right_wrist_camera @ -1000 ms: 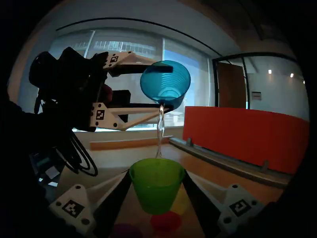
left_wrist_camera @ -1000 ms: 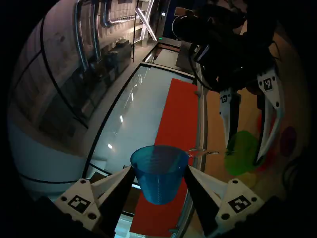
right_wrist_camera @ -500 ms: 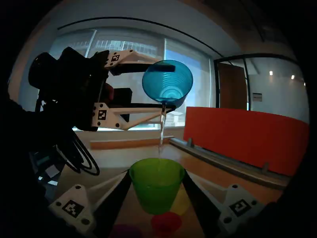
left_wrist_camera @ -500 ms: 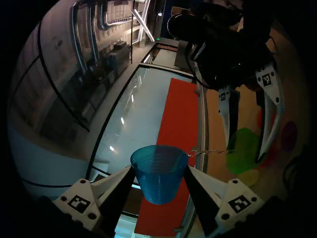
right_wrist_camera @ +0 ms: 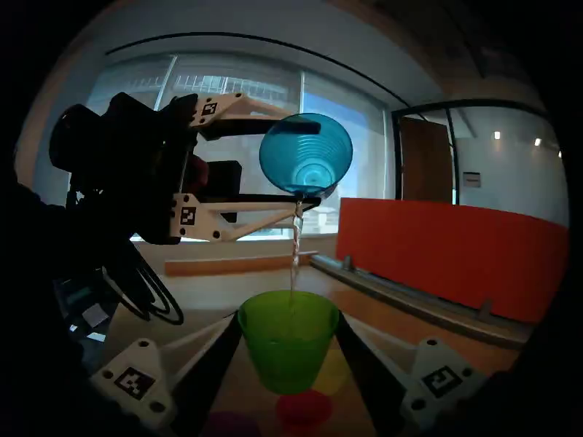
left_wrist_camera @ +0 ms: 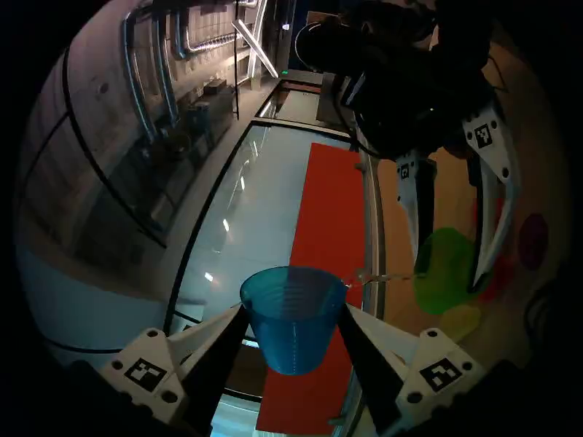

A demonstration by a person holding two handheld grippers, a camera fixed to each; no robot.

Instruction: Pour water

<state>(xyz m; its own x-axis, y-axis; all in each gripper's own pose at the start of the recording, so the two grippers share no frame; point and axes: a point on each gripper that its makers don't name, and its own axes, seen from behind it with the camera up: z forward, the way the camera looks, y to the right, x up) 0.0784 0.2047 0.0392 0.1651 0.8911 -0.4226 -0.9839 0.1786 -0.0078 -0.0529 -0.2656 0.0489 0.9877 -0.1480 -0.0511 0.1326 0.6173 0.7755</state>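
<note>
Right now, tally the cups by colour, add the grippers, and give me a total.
blue translucent plastic cup, tilted and pouring: 1
green translucent plastic cup, upright under the stream: 1
two-finger grippers, the left gripper and the right gripper: 2
Total: 4

We see open air between the tilted blue plastic cup point(right_wrist_camera: 306, 154) and the green plastic cup point(right_wrist_camera: 288, 342) below, crossed by a thin water stream point(right_wrist_camera: 294, 247); a long orange partition panel point(right_wrist_camera: 466, 251) walls one side of the wooden counter point(right_wrist_camera: 364, 302), black cables point(right_wrist_camera: 177, 309) crowd the other
</note>
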